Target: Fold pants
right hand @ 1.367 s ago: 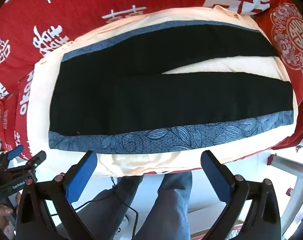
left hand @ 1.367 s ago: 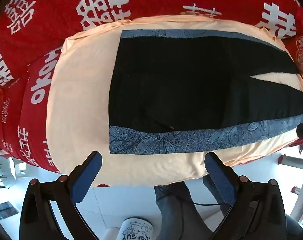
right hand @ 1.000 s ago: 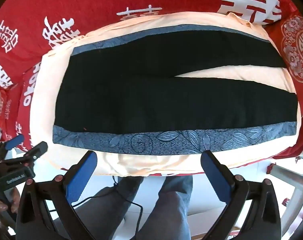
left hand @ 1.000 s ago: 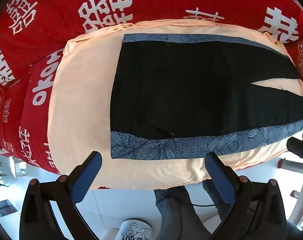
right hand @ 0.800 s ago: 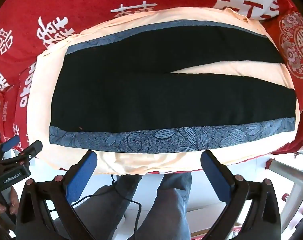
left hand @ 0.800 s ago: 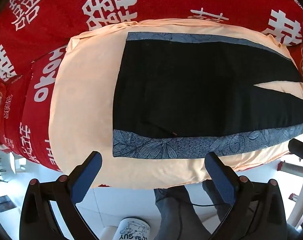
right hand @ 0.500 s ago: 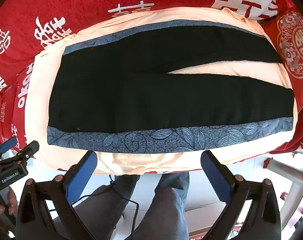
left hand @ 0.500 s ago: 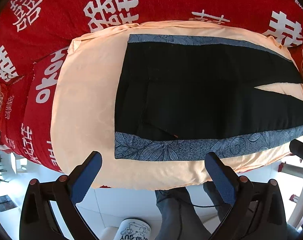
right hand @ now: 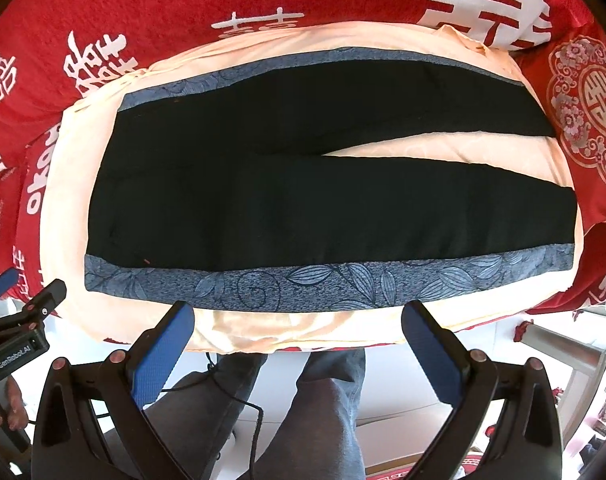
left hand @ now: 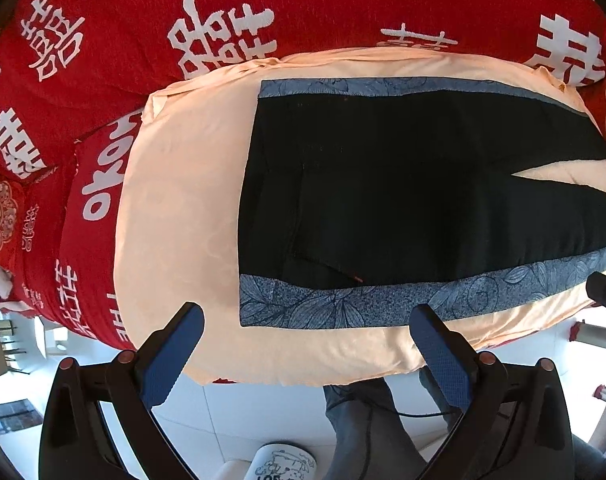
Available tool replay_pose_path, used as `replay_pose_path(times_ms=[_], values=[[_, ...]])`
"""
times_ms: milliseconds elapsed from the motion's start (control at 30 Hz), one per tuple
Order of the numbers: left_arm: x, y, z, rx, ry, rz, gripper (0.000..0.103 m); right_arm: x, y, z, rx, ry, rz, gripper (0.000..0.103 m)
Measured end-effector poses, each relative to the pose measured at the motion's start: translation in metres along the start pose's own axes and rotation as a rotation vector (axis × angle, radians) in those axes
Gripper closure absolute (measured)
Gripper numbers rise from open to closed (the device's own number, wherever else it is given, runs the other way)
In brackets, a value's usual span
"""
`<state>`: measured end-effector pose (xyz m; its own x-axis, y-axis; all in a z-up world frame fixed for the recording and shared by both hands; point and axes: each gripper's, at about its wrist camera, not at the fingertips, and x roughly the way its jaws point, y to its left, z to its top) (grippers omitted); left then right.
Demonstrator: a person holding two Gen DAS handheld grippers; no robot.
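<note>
The pants [right hand: 303, 200] are lying flat and unfolded on the peach sheet [left hand: 175, 208], waistband to the left, legs splitting to the right. Both tongs are hovering off the near edge, left tongs [left hand: 307, 344] and right tongs [right hand: 299, 340] each gaping wide and gripping nothing. No fold is made yet; next, I reckon, each is needing to pinch the near patterned trim [right hand: 327, 280].
</note>
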<state>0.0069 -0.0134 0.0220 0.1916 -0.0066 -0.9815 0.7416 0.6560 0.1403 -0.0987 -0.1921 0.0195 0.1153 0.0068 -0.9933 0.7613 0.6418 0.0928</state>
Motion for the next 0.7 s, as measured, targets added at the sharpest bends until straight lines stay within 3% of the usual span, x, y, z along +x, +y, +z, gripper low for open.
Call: replay_pose_path(times_ms=[700], values=[[-0.0038, 0.0027, 0.0004, -0.003, -0.016, 0.001, 0.000, -0.0020, 0.0053, -0.0013, -0.028, -0.009, -0.032, 0.000]])
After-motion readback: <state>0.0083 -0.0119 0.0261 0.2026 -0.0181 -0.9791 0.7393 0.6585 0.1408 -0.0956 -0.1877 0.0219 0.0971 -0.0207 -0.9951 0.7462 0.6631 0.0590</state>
